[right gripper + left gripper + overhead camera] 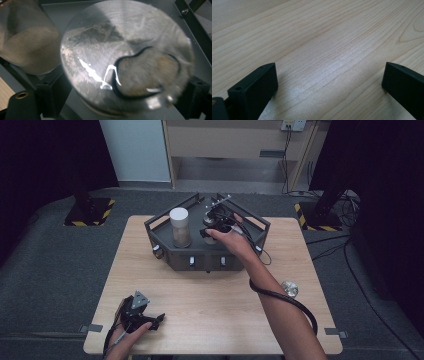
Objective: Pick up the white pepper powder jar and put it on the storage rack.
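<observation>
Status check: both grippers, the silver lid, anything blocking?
Left gripper open on table. Right gripper astride silver lid, grip unclear. Powder jar close beside.

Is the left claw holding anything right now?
No, the left claw stands open over bare wooden table, with nothing between its jaws.

A silver lid (289, 288) lies on the wooden table (210, 310), near its right edge.

Right gripper (216, 227) over dark tray (200, 255) (jar (180, 226) beside).
</observation>
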Motion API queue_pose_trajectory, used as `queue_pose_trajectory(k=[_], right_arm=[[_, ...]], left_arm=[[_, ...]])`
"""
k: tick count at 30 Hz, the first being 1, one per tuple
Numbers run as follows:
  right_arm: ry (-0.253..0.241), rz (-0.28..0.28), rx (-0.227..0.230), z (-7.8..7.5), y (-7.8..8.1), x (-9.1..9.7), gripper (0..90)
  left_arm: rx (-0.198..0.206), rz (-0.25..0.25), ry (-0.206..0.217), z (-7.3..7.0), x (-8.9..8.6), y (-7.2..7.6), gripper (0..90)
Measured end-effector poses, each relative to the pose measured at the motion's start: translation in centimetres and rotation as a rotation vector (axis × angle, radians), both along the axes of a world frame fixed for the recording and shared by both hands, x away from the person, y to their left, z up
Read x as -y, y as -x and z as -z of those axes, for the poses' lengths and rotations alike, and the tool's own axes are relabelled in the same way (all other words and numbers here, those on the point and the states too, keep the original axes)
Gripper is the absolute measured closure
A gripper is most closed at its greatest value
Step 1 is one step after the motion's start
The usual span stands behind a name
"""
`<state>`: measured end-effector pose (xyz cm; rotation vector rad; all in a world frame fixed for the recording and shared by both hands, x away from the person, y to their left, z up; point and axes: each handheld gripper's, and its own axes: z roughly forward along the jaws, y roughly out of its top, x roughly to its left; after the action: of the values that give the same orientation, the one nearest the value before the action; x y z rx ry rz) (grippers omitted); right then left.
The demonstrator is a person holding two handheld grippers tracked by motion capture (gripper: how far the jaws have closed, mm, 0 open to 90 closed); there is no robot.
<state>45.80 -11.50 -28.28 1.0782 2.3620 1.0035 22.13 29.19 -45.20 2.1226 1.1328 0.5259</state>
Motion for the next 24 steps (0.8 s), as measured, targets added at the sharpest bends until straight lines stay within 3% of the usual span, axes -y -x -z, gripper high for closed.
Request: queue_pose_trajectory(k=[10, 24], right_arm=[[-0.013, -0.051, 0.044, -0.5, 2.2, 1.3, 7.0], [-0.025, -0.039, 0.085, -1.2, 6.1, 4.0, 5.5]], left_arm=[[0.001, -0.001, 0.000, 0.0, 0.0, 0.0, 0.0], [0.001, -0.006, 0.002, 0.0, 0.2, -0.3, 0.0]])
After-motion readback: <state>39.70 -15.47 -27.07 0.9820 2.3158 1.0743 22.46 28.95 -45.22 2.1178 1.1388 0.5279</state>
